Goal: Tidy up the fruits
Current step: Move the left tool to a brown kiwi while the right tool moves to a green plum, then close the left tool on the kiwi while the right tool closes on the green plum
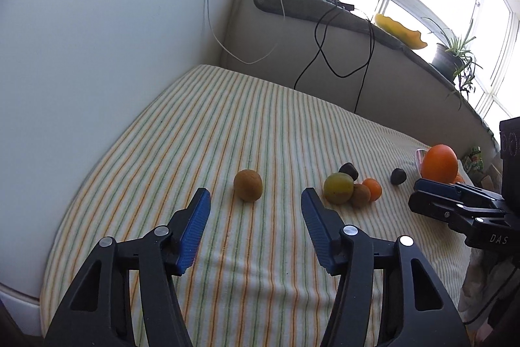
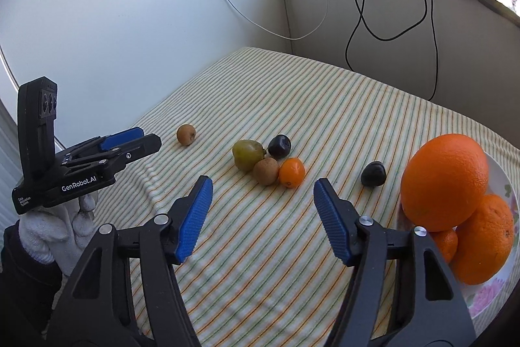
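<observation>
Lying alone on the striped cloth (image 1: 247, 119), a brown kiwi (image 1: 248, 190) points its long axis roughly upright, just ahead of the left gripper (image 1: 255, 200), which gapes wide and empty. The right gripper (image 2: 262, 189), equally wide, holds nothing; 3 oranges (image 2: 445, 182) sit stacked on a plate (image 2: 500, 184) beside it.

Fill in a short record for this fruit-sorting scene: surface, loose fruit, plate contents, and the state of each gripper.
surface: striped cloth
loose fruit: lone brown fruit; cluster of green fruit, brown fruit, small orange, dark fruit; another dark fruit apart
plate: large orange stacked on other oranges
left gripper: open, empty
right gripper: open, empty
</observation>
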{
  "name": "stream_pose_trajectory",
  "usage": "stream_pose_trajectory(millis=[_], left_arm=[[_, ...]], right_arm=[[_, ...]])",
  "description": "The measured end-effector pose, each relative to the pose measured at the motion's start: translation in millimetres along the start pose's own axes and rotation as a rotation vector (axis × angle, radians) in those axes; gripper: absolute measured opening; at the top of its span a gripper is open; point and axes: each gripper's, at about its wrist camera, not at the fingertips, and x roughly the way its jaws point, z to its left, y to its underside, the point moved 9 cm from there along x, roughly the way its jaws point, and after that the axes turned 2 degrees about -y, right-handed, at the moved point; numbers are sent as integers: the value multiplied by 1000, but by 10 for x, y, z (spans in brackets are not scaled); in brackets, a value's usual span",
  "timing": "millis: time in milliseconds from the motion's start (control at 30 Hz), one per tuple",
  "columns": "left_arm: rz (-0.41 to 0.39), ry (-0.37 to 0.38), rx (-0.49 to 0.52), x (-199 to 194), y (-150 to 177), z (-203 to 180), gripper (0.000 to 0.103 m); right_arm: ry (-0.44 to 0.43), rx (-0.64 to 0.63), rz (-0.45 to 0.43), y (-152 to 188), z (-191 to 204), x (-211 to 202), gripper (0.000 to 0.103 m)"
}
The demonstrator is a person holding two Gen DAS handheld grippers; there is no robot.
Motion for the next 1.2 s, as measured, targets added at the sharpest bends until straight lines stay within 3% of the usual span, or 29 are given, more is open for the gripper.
stream_pose_trajectory(millis=[133, 433, 1033, 1200], left_arm=[[12, 8, -1, 74, 1, 9, 54], [48, 25, -13, 240, 2, 55, 50], [107, 17, 29, 412, 47, 30, 41], [117, 14, 36, 451, 32, 38, 32]], right_arm=[[-20, 18, 1, -43, 3, 81, 56], [-5, -111, 56, -124, 259, 404, 47], [74, -244, 144, -170, 300, 843, 42], [92, -243, 151, -180, 249, 839, 30]])
